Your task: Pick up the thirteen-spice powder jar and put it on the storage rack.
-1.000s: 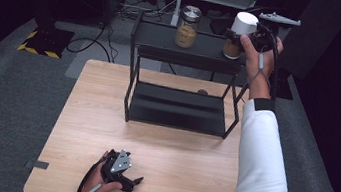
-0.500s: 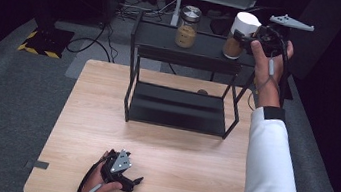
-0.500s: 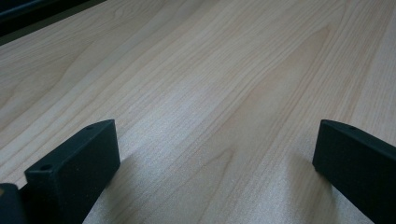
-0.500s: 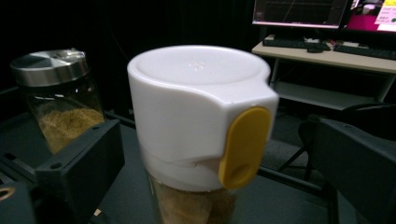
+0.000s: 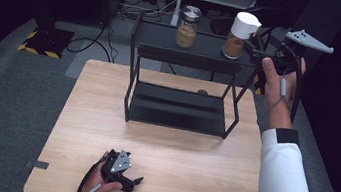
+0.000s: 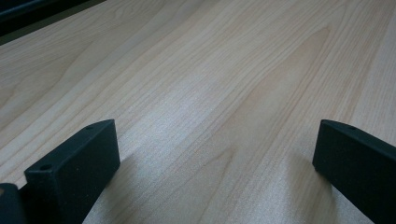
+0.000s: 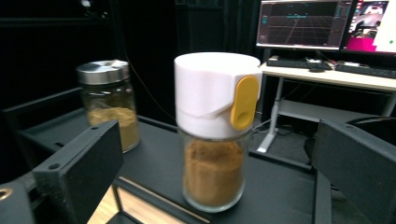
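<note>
At the lower left of the high view, the left gripper (image 5: 122, 170) rests on the wooden surface (image 5: 189, 164), jaws wide apart and empty, probably only parked. Toward the upper middle, a steel-lidded jar (image 5: 188, 26) stands on the black rack (image 5: 189, 53). Just right of it stands the white-capped spice jar (image 5: 237, 35). The right gripper (image 5: 260, 50) is released beside it and, compared with earlier, has drawn back from the jar.

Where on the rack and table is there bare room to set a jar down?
Free: top shelf left of the steel-lidded jar; lower shelf; table before the rack. Crowded: the shelf's right end, white-capped jar and right claw.
</note>
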{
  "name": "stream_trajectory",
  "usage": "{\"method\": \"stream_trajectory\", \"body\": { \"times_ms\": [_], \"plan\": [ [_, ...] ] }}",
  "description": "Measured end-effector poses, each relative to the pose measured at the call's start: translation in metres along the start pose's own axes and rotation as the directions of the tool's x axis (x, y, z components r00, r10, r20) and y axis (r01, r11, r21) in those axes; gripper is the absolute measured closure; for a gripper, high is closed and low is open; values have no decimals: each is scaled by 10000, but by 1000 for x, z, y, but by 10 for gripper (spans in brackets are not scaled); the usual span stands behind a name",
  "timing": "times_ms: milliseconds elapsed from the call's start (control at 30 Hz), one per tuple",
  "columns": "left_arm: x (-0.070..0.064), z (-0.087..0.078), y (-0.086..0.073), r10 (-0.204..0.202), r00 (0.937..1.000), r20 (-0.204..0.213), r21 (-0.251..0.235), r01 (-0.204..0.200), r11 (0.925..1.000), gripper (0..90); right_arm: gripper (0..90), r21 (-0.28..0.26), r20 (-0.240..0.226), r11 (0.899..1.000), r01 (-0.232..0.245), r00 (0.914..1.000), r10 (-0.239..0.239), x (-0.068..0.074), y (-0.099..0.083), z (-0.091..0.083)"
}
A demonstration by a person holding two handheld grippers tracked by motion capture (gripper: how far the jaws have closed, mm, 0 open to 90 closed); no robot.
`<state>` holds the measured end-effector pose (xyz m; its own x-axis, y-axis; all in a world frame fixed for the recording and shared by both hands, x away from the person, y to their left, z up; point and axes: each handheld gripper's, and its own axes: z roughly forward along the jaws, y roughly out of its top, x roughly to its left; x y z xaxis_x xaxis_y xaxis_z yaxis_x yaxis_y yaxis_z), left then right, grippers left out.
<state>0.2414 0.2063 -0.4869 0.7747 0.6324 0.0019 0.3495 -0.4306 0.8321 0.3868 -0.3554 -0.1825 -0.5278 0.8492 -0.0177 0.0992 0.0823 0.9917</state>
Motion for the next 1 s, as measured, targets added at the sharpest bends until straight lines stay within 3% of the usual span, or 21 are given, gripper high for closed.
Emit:
{"method": "stream_trajectory", "body": {
  "times_ms": [367,467,1000],
  "plan": [
    [0,0,0,-11,10000,-7,-3,11,10000,3,19,-30,-133,9998,191,9997,-192,5,-25,-29],
    [0,0,0,-9,10000,-6,-2,9,10000,3,16,-229,-326,9997,35,9995,-42,3,-38,-37],
    [0,0,0,-33,10000,-22,-4,33,10000,3,14,55,-331,9979,646,9974,-644,16,-83,-66]
  ]
}}
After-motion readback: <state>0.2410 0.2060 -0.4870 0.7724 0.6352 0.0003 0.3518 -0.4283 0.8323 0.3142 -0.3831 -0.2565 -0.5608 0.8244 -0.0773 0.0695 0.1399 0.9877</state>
